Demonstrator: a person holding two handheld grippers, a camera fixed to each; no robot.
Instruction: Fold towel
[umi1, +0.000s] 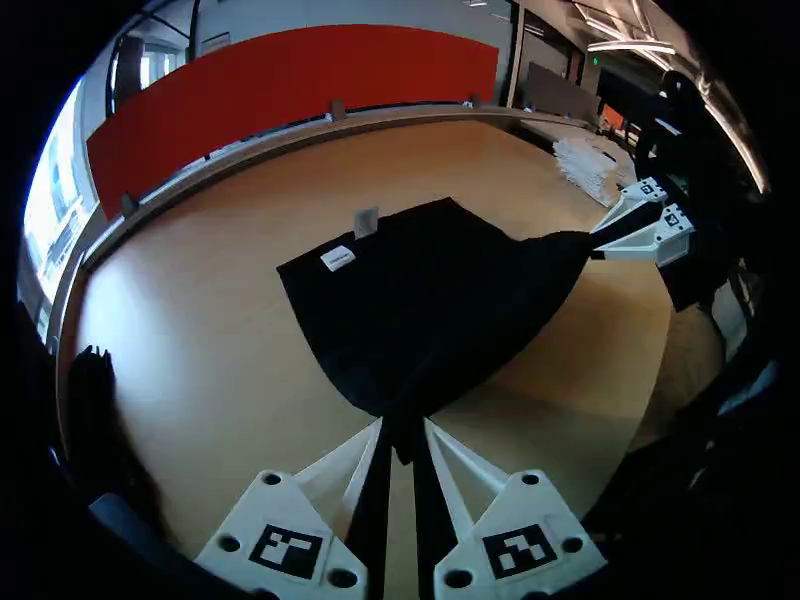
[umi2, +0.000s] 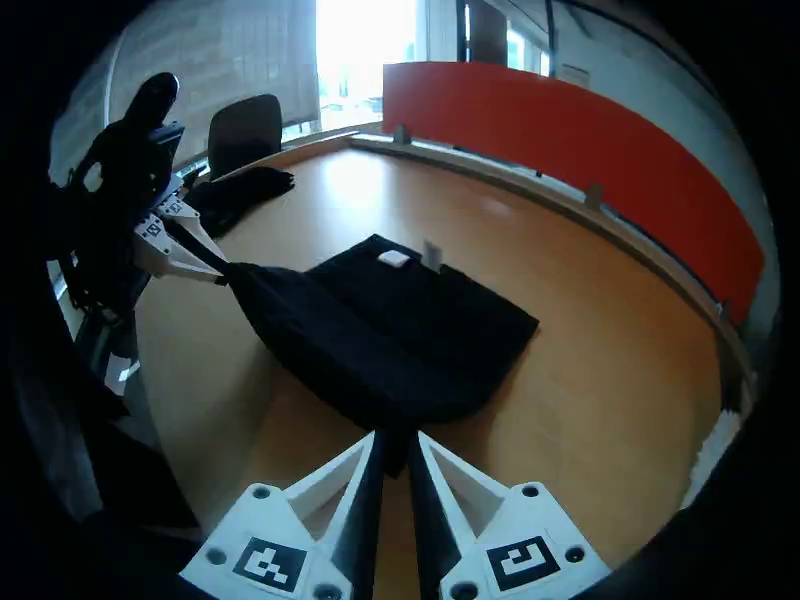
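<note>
On a pale wooden table (umi1: 200, 330) a black towel (umi1: 430, 300) is spread, its far part laid flat and its near edge lifted off the surface at two corners; one corner is pinched between the fingers of the left gripper (umi1: 403, 432), which are pressed together on a narrow gather of cloth at the bottom of the left gripper view; the other corner is clamped in the same way by the right gripper (umi2: 395, 440), seen at the bottom of the right gripper view; between the two the raised edge is drawn out, sagging slightly; each gripper is also seen from the other's camera, off to one side, with a point of black cloth held at its tips; a small white label (umi1: 338, 258) is seen on the flat part of the towel, and a grey tag (umi1: 366, 221) at its far edge; a red partition (umi1: 300, 80) is set along the table's far rim; a heap of dark cloth (umi2: 240, 190) is laid near a dark chair (umi2: 245, 125), well apart from the towel.
</note>
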